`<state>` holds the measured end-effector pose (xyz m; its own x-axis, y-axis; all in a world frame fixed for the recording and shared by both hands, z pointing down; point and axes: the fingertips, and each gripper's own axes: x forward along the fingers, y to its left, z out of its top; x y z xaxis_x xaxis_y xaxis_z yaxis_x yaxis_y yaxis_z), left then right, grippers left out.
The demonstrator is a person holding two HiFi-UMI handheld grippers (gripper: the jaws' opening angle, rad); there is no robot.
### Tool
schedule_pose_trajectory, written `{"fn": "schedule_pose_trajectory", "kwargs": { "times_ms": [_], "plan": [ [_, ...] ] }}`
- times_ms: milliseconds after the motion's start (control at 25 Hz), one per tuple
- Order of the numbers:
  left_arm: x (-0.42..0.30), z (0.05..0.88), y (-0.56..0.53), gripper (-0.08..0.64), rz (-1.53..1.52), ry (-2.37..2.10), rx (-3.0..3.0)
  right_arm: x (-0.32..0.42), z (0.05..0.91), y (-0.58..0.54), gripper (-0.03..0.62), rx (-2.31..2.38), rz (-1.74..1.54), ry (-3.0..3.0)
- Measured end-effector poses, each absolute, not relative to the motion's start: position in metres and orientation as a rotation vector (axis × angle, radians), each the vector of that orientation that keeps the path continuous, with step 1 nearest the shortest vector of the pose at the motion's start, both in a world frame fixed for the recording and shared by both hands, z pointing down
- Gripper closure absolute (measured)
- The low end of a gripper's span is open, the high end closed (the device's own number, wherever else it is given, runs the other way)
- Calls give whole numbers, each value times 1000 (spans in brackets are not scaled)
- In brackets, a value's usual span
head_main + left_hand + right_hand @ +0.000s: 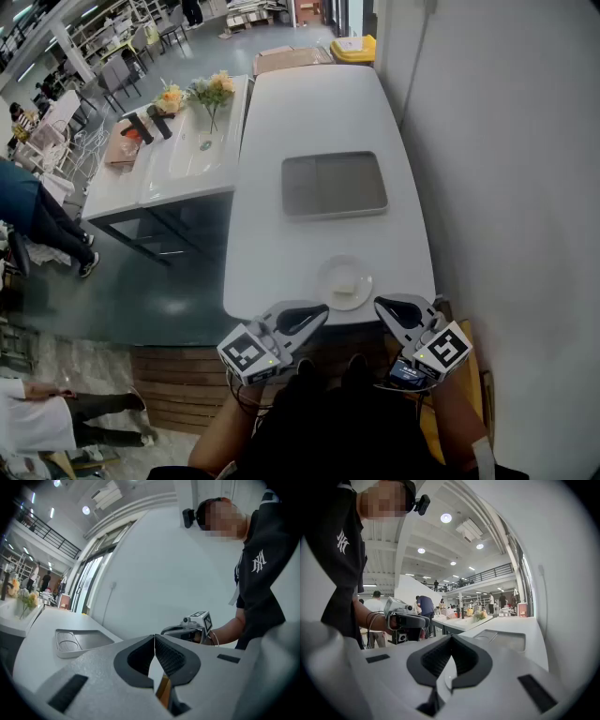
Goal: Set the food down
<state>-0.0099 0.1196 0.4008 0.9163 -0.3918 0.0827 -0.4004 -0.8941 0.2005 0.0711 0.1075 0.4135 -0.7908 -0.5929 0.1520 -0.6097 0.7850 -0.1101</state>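
A small white plate (344, 281) with a pale piece of food (346, 286) on it sits near the front edge of the long white table (309, 112). Farther back lies a grey compartment tray (334, 184), also visible as the tray (77, 641) in the left gripper view and the tray (506, 639) in the right gripper view. My left gripper (323, 310) hangs at the table's front edge, left of the plate, shut and empty. My right gripper (380, 305) hangs just right of the plate, shut and empty. Each gripper view shows the other gripper beside it.
A white wall (497, 141) runs along the table's right side. A second white table (178, 164) with flowers (211, 91) and dark objects stands to the left across a gap. People stand at the far left. A yellow bin (356, 49) is beyond the table's far end.
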Motion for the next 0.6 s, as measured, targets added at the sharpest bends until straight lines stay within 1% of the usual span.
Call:
{"fn": "schedule_pose_trajectory", "kwargs": {
  "times_ms": [120, 440, 600],
  "plan": [
    [-15, 406, 120, 558, 59, -606, 2848, 70, 417, 108, 591, 977, 269, -2870],
    [-16, 416, 127, 558, 83, -593, 2851, 73, 413, 115, 589, 949, 222, -2868],
    [-16, 418, 128, 558, 117, -605, 2866, 74, 416, 120, 588, 930, 269, -2898]
  ]
}}
